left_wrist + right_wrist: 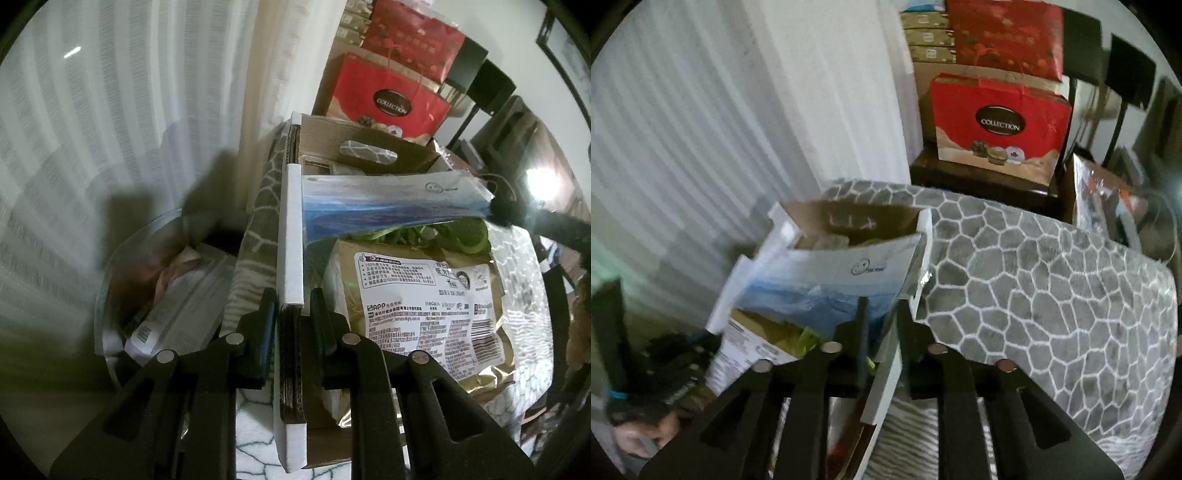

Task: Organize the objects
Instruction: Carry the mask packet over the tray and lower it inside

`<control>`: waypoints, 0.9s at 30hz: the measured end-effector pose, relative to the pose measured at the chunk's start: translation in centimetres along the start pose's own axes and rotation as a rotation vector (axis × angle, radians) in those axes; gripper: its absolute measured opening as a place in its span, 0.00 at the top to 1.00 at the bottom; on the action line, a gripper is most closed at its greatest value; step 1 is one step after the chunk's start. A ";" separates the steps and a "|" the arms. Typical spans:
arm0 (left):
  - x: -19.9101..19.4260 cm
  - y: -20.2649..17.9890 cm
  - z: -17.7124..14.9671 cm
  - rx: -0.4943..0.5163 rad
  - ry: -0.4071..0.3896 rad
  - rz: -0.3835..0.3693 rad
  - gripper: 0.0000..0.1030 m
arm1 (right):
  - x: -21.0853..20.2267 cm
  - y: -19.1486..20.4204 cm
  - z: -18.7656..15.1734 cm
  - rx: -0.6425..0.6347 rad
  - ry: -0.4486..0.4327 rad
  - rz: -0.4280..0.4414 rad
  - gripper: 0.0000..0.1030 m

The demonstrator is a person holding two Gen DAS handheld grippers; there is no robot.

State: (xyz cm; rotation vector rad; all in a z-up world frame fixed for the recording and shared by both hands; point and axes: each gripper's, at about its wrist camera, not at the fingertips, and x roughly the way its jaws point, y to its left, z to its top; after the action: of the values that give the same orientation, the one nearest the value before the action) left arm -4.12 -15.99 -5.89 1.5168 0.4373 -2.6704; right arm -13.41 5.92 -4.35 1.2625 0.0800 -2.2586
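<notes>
At the near left wall of the cardboard box [291, 236], the left gripper [291, 314] is clamped on the rim. On the opposite wall, the right gripper [881, 325] is seen slightly parted, rim between. Farther in, the blue-white pouch [388, 203] is laid atop a gold packet [424, 306]; judged light, floppy, slippery, best pinched at its sealed edge.

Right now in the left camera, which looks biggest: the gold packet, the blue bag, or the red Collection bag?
1. gold packet, looks biggest, but it lies nearest the camera.
2. blue bag and red Collection bag look about alike; the red one stands farther back, so I won't rank them.
</notes>
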 end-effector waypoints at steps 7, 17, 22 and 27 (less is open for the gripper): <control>-0.3 0.6 0.1 -0.035 0.006 -0.037 0.85 | -2.9 -3.1 0.4 0.099 -0.038 0.041 0.59; -1.2 1.1 0.9 -0.050 0.001 -0.064 0.79 | -1.4 -4.2 -2.5 0.167 0.038 0.082 0.56; -2.6 1.3 2.0 -0.063 -0.031 -0.090 0.66 | -3.3 -4.7 -1.7 0.218 -0.068 0.105 0.57; -3.6 -0.5 4.7 -0.011 -0.070 -0.088 0.65 | -4.3 -2.6 0.9 0.161 -0.150 0.152 0.63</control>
State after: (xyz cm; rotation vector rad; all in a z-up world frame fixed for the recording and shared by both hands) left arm -6.24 -17.12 -0.48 1.4289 0.5256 -2.7720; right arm -13.61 9.72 -0.98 1.1328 -0.2489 -2.2539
